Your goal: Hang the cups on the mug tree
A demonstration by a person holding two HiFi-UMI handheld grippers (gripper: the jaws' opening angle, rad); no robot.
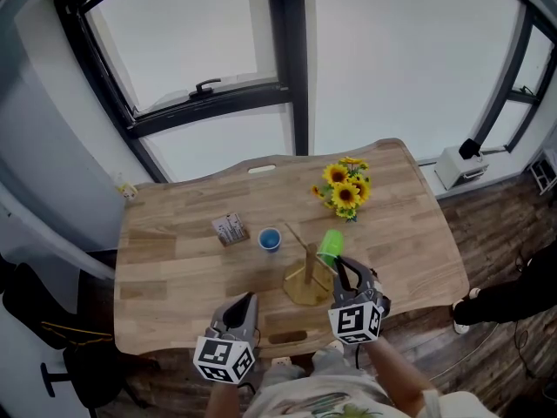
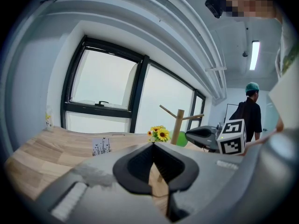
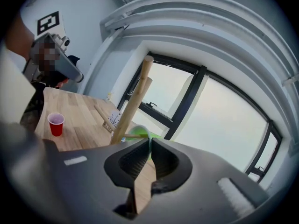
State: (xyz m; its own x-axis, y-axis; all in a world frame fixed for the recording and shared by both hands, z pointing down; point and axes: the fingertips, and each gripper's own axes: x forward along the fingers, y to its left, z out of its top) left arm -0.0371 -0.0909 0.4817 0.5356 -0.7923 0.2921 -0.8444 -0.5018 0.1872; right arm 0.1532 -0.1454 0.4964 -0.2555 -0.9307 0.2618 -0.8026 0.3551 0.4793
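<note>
The wooden mug tree [image 1: 306, 279] stands on the table near its front edge. My right gripper [image 1: 340, 264] is shut on the rim of a green cup [image 1: 331, 243], which it holds against the tree's right side. In the right gripper view, the green cup [image 3: 139, 133] sits just past the fingertips of my right gripper [image 3: 150, 140], and a thin peg [image 3: 127, 136] reaches into its mouth beside the trunk [image 3: 133, 104]. A blue cup [image 1: 270, 239] stands left of the tree. My left gripper [image 1: 247, 300] is shut and empty near the front edge, left of the tree.
A pot of sunflowers [image 1: 344, 186] stands behind the tree, and a small printed card box [image 1: 231, 229] lies left of the blue cup. A red cup [image 3: 56, 124] stands on the table in the right gripper view. A person [image 2: 248, 111] stands in the background.
</note>
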